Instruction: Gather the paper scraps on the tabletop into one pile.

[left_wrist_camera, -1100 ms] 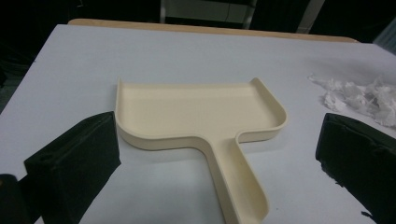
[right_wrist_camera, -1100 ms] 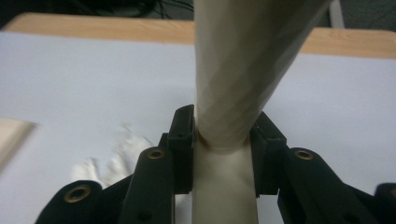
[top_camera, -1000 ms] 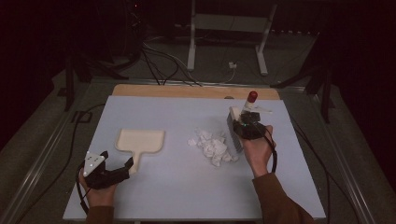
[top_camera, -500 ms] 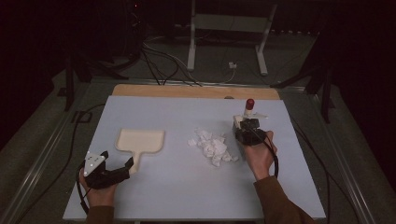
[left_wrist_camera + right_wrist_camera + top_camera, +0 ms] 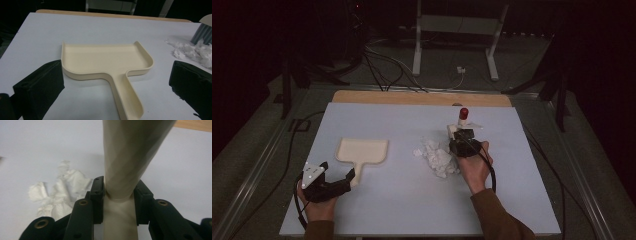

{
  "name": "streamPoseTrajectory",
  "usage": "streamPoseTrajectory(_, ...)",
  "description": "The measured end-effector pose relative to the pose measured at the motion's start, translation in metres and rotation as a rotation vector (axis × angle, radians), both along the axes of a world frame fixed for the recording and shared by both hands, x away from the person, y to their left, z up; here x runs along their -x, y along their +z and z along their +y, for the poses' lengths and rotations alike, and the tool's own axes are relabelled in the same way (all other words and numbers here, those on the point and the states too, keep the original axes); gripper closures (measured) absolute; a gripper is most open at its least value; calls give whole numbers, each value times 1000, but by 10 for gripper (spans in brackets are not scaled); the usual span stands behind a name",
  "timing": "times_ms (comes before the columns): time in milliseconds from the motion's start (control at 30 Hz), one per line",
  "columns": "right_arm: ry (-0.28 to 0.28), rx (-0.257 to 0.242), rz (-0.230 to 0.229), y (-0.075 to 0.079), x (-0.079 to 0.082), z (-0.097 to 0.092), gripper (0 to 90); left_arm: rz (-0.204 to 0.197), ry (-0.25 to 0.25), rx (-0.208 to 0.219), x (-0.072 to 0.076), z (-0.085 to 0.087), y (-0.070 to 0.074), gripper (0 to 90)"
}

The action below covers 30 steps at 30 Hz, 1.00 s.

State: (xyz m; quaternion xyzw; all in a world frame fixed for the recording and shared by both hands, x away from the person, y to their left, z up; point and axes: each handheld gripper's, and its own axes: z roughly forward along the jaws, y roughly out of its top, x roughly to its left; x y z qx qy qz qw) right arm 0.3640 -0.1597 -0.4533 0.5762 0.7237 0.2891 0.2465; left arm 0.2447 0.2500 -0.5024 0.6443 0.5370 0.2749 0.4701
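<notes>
Brush, cream-handled with a red tip, stands clamped in the right gripper on the table, just beside a heap of torn white paper. The left gripper rests near the front left corner, jaws wide apart and holding nothing, the handle of a cream dustpan lying between them.

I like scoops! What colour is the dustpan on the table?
Cream, plain all over. The dustpan shows best in the left gripper view.
</notes>
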Motion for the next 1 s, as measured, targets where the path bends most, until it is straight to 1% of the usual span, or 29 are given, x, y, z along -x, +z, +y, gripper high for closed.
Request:
streamPoseTrajectory(267,37,-14,2,0,0,18,672,0,0,0,0,0,0,5)
streamPoseTrajectory(367,52,-30,4,0,1,22,673,2,-1,-2,0,0,0,5)
streamPoseTrajectory(567,78,-33,0,-1,1,28,672,1,-1,0,0,0,0,5)
streamPoseTrajectory(633,79,-33,-2,0,1,26,672,2,0,0,0,1,0,6)
streamPoseTrajectory(700,78,-43,-7,1,0,22,672,2,-1,1,0,1,0,6)
streamPoseTrajectory(800,81,-48,-30,4,-2,13,672,3,-2,-1,0,0,0,5)
streamPoseTrajectory(833,99,-42,-43,5,-3,10,672,3,-2,0,0,0,0,5)
streamPoseTrajectory(933,148,10,-83,6,-8,2,672,2,-2,0,0,0,0,5)
streamPoseTrajectory(1000,173,29,-95,6,-13,-3,673,3,-2,0,0,0,0,6)
